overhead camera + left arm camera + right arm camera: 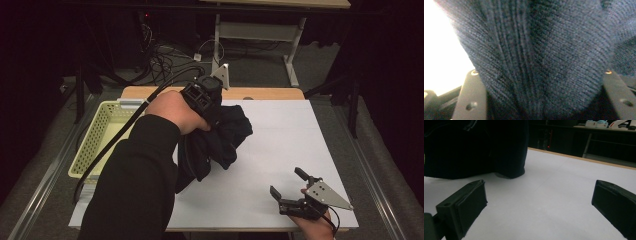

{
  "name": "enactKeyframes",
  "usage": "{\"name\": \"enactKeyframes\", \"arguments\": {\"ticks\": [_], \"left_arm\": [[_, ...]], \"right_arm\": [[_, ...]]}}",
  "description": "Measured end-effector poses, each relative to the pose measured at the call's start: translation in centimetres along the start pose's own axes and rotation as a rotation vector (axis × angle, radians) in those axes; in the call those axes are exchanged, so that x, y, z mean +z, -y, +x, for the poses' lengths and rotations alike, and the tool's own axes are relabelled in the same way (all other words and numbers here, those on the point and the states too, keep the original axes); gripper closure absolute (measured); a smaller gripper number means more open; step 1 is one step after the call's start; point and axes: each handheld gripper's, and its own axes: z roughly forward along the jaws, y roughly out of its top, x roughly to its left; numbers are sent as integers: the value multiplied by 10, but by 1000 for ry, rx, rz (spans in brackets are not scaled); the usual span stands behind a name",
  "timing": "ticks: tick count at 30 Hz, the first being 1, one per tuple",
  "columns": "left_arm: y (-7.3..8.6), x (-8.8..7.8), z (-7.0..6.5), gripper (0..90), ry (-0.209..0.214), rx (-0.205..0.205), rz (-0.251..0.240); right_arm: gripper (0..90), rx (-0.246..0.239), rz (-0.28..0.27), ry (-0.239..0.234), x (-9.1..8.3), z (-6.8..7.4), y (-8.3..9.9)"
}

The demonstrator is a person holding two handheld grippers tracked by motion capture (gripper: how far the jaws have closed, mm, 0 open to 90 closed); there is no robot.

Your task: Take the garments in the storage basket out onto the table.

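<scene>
Sweater (220,140), bunched in the left gripper's (207,107) clenched jaws, risked slipping loose; the right gripper (290,187) gaped idle over the counter (280,135)

One dark knitted garment (220,140), seemingly single, one basket (100,135), two tools (292,192)

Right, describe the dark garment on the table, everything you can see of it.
The dark garment is a navy knit, ribbed close up, bunched in a loose heap rather than spread out. It sits on the white sheet near the table's middle, beside the pale yellow basket; one end trails toward the near edge. The left tongs are clamped on a thick fold of it, knit filling the gap between the jaws. The right tongs stand open, apart from it.
</scene>
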Motion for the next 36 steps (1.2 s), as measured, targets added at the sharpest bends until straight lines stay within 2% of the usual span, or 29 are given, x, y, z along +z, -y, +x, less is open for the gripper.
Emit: {"name": "enactKeyframes", "arguments": {"ticks": [22, 28, 36], "left_arm": [[17, 57, 12, 409, 55, -29, -30], [23, 70, 15, 407, 58, -10, -34], [36, 99, 21, 405, 90, -31, -74]], "right_arm": [[4, -1, 4, -1, 1, 1, 0], [4, -5, 6, -2, 1, 1, 1], [4, -5, 11, -5, 2, 2, 1]]}}
